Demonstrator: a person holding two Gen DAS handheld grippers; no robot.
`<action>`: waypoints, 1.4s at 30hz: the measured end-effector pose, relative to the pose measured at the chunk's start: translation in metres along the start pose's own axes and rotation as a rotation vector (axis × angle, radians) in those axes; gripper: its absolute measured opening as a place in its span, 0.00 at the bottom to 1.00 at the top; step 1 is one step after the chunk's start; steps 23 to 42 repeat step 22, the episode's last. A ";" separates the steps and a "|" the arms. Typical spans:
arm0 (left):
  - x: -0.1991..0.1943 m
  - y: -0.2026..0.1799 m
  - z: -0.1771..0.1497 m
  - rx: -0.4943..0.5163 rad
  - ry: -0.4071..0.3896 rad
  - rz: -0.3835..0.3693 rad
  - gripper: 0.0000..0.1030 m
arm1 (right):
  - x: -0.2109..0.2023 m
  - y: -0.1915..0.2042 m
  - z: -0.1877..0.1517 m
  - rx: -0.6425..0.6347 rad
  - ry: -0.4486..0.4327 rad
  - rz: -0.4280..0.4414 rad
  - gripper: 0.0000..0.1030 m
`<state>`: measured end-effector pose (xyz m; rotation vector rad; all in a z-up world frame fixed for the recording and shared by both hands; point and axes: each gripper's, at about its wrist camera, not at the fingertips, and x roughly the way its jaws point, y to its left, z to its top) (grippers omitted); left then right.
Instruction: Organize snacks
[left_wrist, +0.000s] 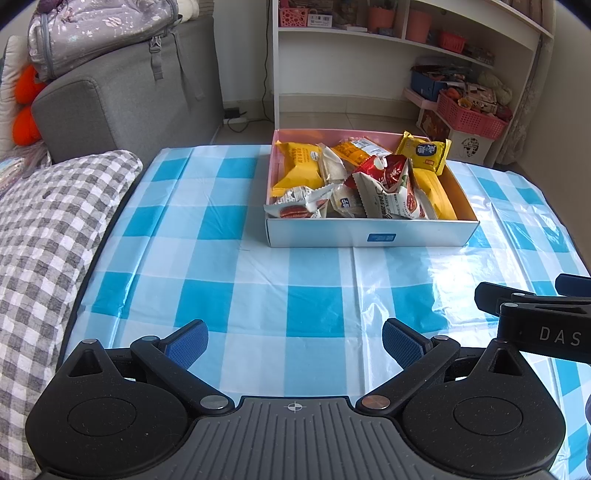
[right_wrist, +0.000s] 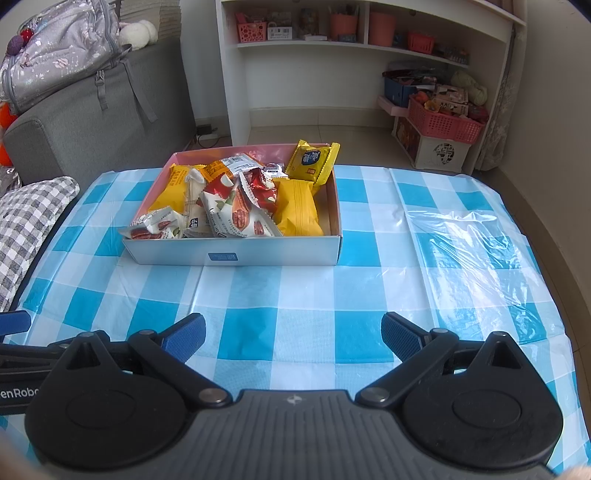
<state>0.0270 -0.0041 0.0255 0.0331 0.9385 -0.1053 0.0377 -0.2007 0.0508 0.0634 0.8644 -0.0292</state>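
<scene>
Snack packets (right_wrist: 236, 199) all sit piled in the cardboard box (right_wrist: 236, 254); nothing loose on the tablecloth. Left gripper (left_wrist: 294, 341) and right gripper (right_wrist: 293, 338), both well short of the box, gape wide, empty. Looks finished; next, retreat or tidy pile.

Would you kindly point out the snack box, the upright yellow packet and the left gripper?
snack box (right_wrist: 236, 254), right wrist view, white front wall.
upright yellow packet (right_wrist: 312, 162), right wrist view, printed face.
left gripper (left_wrist: 294, 341), left wrist view, midway between fingertips.
</scene>
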 end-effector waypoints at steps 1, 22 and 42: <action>0.000 0.000 0.000 0.000 0.000 0.001 0.99 | 0.000 0.000 0.000 0.000 0.000 0.000 0.98; 0.002 -0.001 -0.001 0.000 0.008 0.006 0.99 | 0.001 -0.001 -0.006 -0.002 0.005 -0.002 0.99; 0.002 -0.001 -0.001 0.000 0.008 0.006 0.99 | 0.001 -0.001 -0.006 -0.002 0.005 -0.002 0.99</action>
